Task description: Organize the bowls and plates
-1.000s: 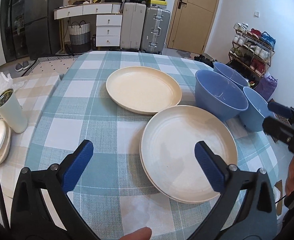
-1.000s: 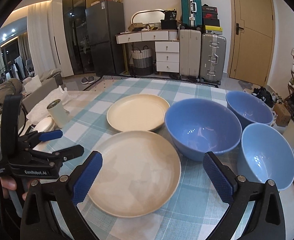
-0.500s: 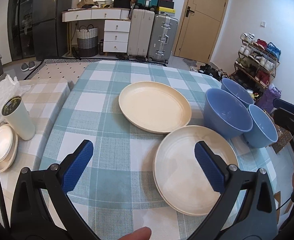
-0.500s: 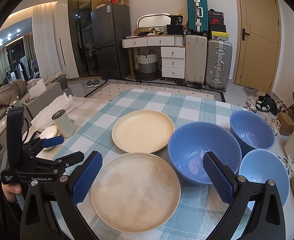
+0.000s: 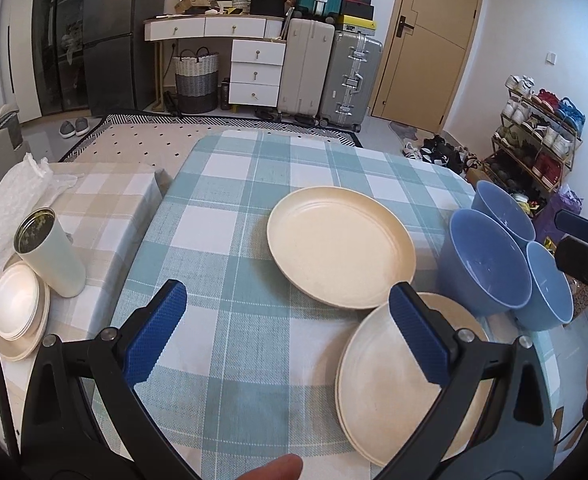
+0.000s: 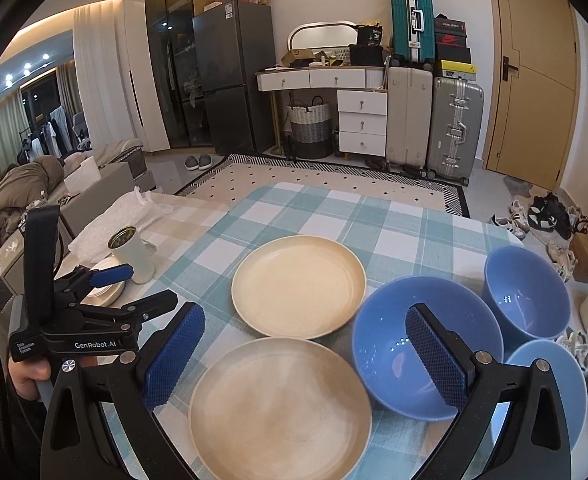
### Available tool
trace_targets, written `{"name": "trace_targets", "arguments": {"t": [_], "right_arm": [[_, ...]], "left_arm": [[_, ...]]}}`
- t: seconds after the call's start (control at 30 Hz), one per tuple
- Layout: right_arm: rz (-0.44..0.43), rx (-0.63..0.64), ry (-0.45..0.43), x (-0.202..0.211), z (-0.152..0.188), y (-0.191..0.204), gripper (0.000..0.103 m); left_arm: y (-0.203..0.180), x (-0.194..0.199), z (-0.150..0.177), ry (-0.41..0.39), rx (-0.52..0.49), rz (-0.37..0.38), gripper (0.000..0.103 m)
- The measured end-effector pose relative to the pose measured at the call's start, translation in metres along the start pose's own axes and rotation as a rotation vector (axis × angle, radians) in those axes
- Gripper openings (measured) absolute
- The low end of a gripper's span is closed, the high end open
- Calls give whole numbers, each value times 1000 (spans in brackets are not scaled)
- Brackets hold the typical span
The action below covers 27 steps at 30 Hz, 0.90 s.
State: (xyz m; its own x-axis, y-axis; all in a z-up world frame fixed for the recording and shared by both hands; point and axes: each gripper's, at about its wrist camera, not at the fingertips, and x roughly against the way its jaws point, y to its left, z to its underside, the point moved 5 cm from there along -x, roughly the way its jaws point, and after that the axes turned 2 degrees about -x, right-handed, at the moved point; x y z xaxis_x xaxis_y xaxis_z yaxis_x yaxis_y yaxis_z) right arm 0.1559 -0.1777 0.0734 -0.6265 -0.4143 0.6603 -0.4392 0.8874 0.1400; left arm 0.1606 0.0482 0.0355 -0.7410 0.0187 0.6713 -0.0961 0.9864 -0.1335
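Two cream plates lie on the checked tablecloth: the far plate (image 5: 340, 246) (image 6: 298, 285) and the near plate (image 5: 394, 380) (image 6: 281, 408). Three blue bowls stand to their right: a big bowl (image 5: 484, 268) (image 6: 386, 350), a far bowl (image 5: 502, 210) (image 6: 528, 292) and a near bowl (image 5: 550, 286) (image 6: 550, 376). My left gripper (image 5: 289, 334) is open and empty above the cloth, left of the near plate. My right gripper (image 6: 304, 354) is open and empty above the near plate and the big bowl.
A lower side table on the left carries a white tumbler (image 5: 49, 254) (image 6: 131, 254), small stacked white dishes (image 5: 15, 314) and a crumpled plastic bag (image 5: 9, 204). Suitcases (image 5: 334, 68), drawers and a shoe rack (image 5: 538, 136) stand beyond the table.
Both grippers have pulled back and risen; the plates and bowls now look smaller and farther off. The left view has swung leftward, so the near plate sits at its lower right. Nothing was grasped.
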Motion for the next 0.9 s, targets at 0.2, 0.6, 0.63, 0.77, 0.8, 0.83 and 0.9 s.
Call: {"name": "trace_targets", "arguments": {"t": [0.2, 0.6, 0.63, 0.77, 0.8, 0.83, 0.9], "right_arm": [[-21, -24, 39, -35, -16, -5, 102], [-19, 4, 154, -104, -34, -6, 102], [-15, 8, 164, -110, -36, -7, 102], [-4, -8, 207, -130, -40, -17, 102], [-2, -12, 218, -136, -41, -21, 102], [2, -16, 229, -140, -42, -24, 102], [4, -25, 260, -151, -43, -31, 102]], "left_arm": [[10, -21, -11, 25, 26, -15, 101], [31, -73, -17, 101, 69, -48, 101], [32, -77, -17, 108, 72, -50, 101], [34, -95, -19, 129, 77, -57, 101], [34, -99, -20, 135, 77, -59, 101], [34, -103, -20, 141, 78, -61, 101], [34, -111, -20, 151, 82, -60, 101]]}}
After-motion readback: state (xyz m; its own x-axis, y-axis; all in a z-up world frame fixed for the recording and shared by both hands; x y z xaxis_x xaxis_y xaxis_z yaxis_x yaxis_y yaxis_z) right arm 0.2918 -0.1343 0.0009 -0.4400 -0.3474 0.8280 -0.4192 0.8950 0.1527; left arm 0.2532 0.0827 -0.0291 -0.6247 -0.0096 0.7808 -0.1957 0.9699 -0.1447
